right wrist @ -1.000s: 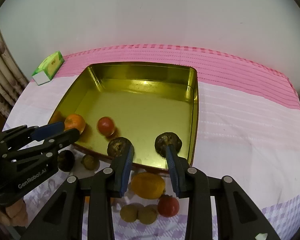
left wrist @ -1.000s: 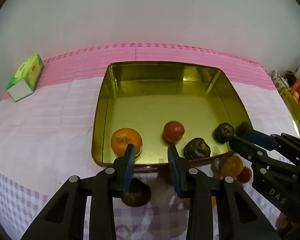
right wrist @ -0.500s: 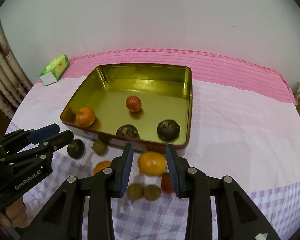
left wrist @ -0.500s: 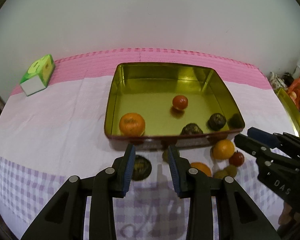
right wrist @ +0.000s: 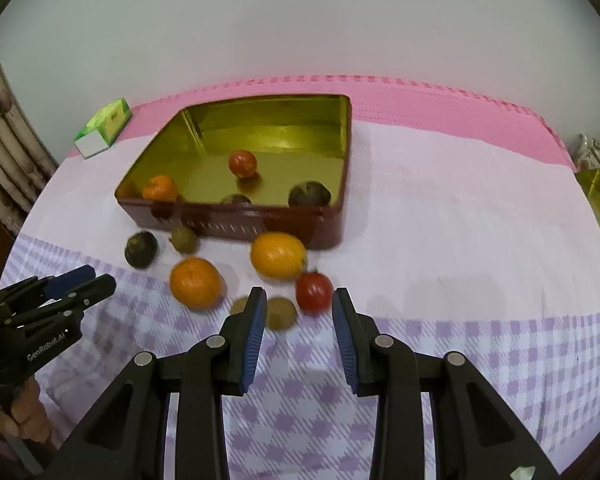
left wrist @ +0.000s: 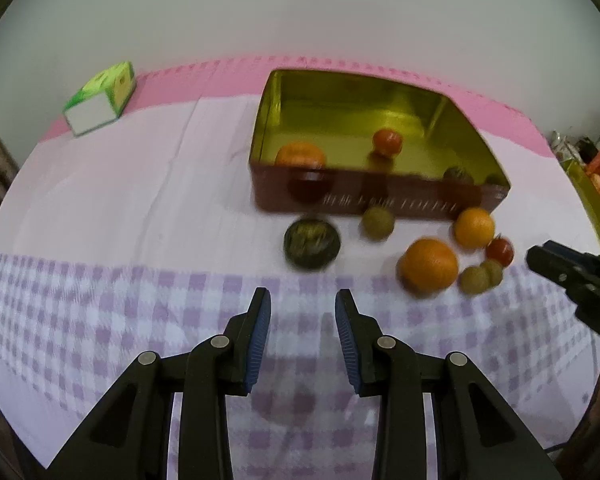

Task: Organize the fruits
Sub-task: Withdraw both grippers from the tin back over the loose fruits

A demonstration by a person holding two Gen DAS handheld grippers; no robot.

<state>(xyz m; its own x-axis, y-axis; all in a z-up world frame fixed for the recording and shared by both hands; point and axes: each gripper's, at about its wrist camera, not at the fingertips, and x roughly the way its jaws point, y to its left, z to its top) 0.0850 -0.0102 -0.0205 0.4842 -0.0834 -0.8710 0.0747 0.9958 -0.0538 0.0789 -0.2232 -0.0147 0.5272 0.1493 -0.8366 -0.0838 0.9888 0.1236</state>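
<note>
A gold tin tray [left wrist: 380,200] [right wrist: 340,168] stands on the cloth and holds an orange [left wrist: 300,154], a red tomato [left wrist: 387,142] and two dark fruits [right wrist: 309,194]. In front of it lie loose fruits: a dark round one [left wrist: 311,242], two oranges [right wrist: 196,282] [right wrist: 278,255], a tomato [right wrist: 314,292] and small brownish ones [right wrist: 282,312]. My left gripper [left wrist: 302,320] is open and empty, short of the dark fruit. My right gripper [right wrist: 299,320] is open and empty, just short of the tomato and small fruits.
A green and white carton [left wrist: 100,98] lies at the far left near the wall. A second gold tray's rim [left wrist: 592,208] and clutter sit at the right edge. The pink and purple-checked cloth [right wrist: 460,280] covers the table.
Both grippers have pulled back from the tray toward the table's near edge. The fruits in the tray and on the cloth have stayed put.
</note>
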